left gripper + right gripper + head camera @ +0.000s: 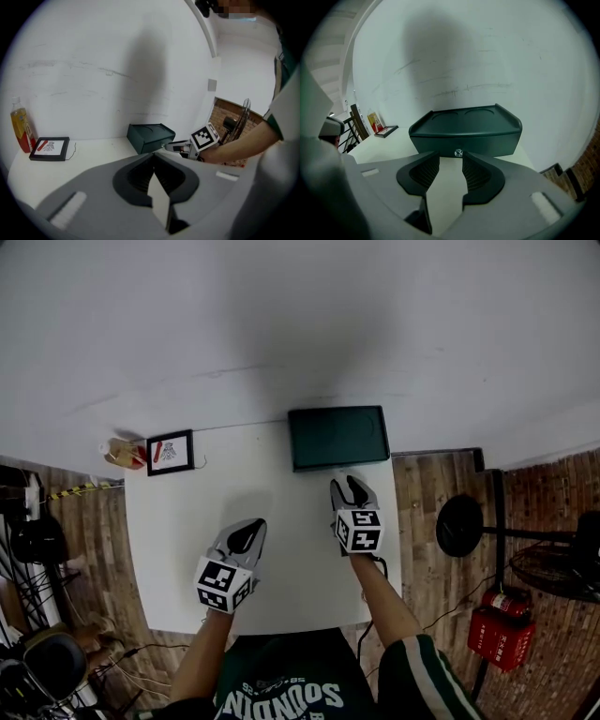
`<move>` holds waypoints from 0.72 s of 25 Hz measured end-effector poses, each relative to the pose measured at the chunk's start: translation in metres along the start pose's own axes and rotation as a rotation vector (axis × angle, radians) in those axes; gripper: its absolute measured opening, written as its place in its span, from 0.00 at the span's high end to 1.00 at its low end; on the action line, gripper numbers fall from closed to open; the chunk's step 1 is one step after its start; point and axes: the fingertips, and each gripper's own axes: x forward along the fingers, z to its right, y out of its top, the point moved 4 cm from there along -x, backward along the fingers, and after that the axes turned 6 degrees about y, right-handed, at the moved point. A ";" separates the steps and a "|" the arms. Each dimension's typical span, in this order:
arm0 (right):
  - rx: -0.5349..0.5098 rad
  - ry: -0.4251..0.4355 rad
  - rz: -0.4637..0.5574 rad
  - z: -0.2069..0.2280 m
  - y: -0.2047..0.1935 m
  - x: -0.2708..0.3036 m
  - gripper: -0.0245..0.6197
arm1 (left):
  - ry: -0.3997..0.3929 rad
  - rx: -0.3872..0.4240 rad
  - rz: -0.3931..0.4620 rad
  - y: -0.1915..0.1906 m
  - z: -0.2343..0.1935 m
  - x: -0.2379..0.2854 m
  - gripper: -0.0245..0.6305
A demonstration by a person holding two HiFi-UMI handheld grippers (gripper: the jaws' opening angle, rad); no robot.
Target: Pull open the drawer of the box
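A dark green box stands at the back of the white table, against the wall. Its drawer front with a small silver knob faces me and looks closed. My right gripper hovers just in front of the box, jaws open, nothing between them; the knob sits just beyond the gap of the right gripper. My left gripper rests over the table's middle, well short of the box, jaws together and empty in the left gripper view.
A black-framed picture lies at the table's back left, with a drink bottle beside it. The floor is wood. A fan and a red case stand to the table's right.
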 end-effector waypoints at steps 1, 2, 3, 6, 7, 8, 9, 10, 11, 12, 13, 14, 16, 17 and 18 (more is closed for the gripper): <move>0.001 -0.006 -0.009 0.002 0.000 0.004 0.76 | 0.006 -0.004 -0.001 -0.001 -0.002 -0.001 0.88; 0.003 -0.013 -0.017 0.005 0.000 0.008 0.76 | 0.011 -0.008 -0.002 -0.002 -0.004 -0.002 0.88; 0.007 -0.019 -0.025 0.007 0.001 0.012 0.76 | 0.017 -0.012 -0.003 -0.002 -0.006 -0.003 0.88; 0.023 -0.031 -0.047 0.013 0.002 0.022 0.76 | 0.034 -0.020 -0.009 -0.005 -0.013 -0.007 0.88; 0.028 -0.032 -0.053 0.014 0.003 0.025 0.76 | 0.039 -0.022 -0.011 -0.006 -0.015 -0.008 0.88; 0.032 -0.035 -0.058 0.015 0.003 0.028 0.76 | 0.044 -0.024 -0.013 -0.006 -0.017 -0.009 0.88; 0.033 -0.042 -0.061 0.017 0.004 0.029 0.76 | 0.049 -0.026 -0.015 -0.007 -0.019 -0.010 0.88; 0.032 -0.050 -0.063 0.018 0.005 0.030 0.76 | 0.053 -0.028 -0.016 -0.007 -0.020 -0.011 0.88; 0.029 -0.057 -0.064 0.020 0.005 0.030 0.76 | 0.057 -0.029 -0.017 -0.007 -0.021 -0.011 0.88; 0.023 -0.061 -0.066 0.021 0.004 0.030 0.76 | 0.059 -0.031 -0.018 -0.008 -0.022 -0.012 0.88; 0.017 -0.063 -0.069 0.021 0.004 0.030 0.76 | 0.060 -0.031 -0.019 -0.008 -0.022 -0.012 0.88; 0.012 -0.064 -0.074 0.021 0.003 0.031 0.76 | 0.060 -0.031 -0.020 -0.008 -0.022 -0.012 0.88; 0.014 -0.065 -0.085 0.020 0.002 0.032 0.76 | 0.059 -0.031 -0.023 -0.009 -0.021 -0.012 0.88; 0.016 -0.067 -0.090 0.020 0.002 0.032 0.77 | 0.059 -0.032 -0.024 -0.010 -0.021 -0.013 0.88; 0.017 -0.069 -0.096 0.020 0.001 0.033 0.77 | 0.059 -0.032 -0.025 -0.010 -0.021 -0.013 0.88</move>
